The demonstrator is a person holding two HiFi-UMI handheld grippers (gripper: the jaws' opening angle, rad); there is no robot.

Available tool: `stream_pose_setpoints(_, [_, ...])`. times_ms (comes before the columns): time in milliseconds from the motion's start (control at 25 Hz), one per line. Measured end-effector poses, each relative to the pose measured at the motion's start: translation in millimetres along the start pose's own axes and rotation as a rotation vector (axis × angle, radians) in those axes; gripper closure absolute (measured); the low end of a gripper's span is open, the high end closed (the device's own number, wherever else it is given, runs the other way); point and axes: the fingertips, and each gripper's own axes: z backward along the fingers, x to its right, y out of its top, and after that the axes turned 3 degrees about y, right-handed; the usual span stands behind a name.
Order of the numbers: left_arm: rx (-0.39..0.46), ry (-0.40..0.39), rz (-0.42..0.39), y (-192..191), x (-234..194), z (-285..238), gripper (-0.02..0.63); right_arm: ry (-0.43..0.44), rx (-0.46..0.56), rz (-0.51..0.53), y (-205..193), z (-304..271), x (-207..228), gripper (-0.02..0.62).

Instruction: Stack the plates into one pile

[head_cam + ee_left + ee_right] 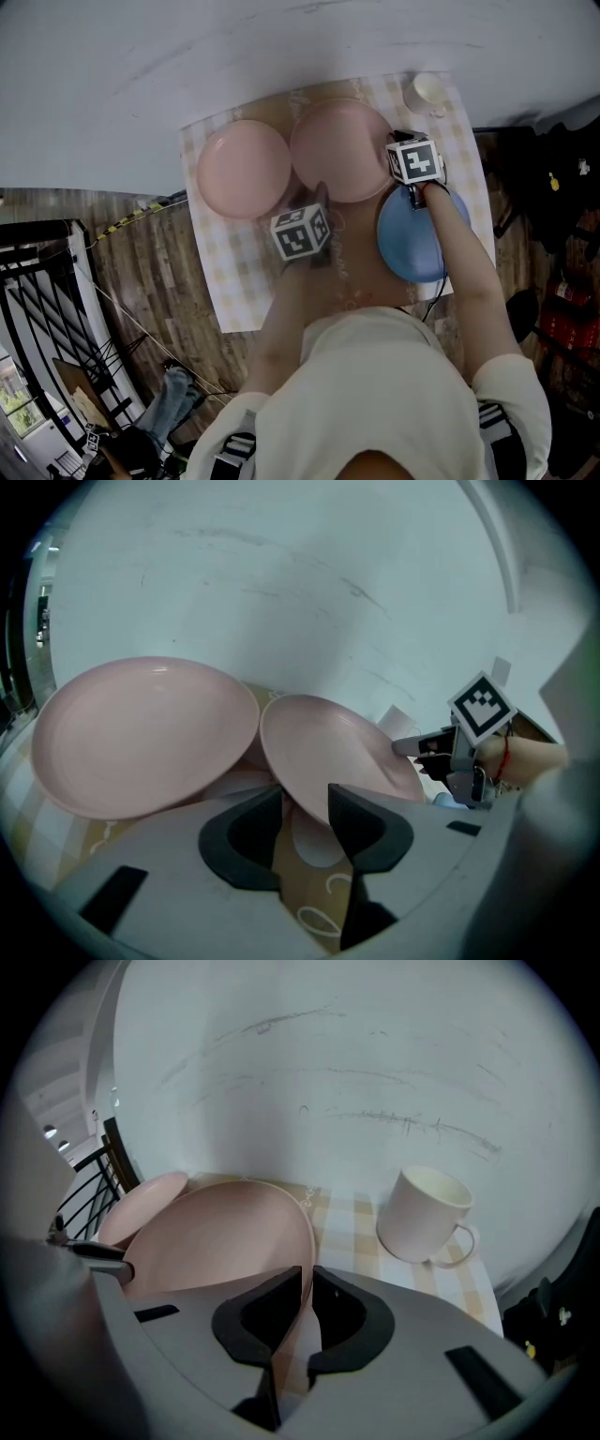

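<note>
Two pink plates lie side by side on a checked cloth: one on the left [244,169] [141,733] and one in the middle [339,150] [328,747] [216,1237]. The middle plate sits tilted. My right gripper [394,142] [307,1279] is shut on its right rim. My left gripper [321,194] [306,794] has that plate's near rim between its jaws, which stand wider than the rim, so it is open. A blue plate [408,239] lies on the cloth under my right forearm.
A white mug [428,91] [427,1213] stands at the cloth's far right corner, close to the right gripper. The cloth [230,272] covers a wooden table against a pale wall. A black railing [37,272] stands off to the left.
</note>
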Motion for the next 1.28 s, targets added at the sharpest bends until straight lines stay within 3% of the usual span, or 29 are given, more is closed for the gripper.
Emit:
stream_pose_setpoints(680, [0.097, -0.018, -0.057, 14.6, 21.4, 44.9, 0.472, 0.006, 0.195, -0.090, 8.1, 63.1, -4.8, 0.572])
stream_pose_setpoints(1280, [0.114, -0.063, -0.118, -10.5, 61.7, 81.2, 0.476, -0.032, 0.318, -0.128, -21.0, 145.1, 2.2, 0.572])
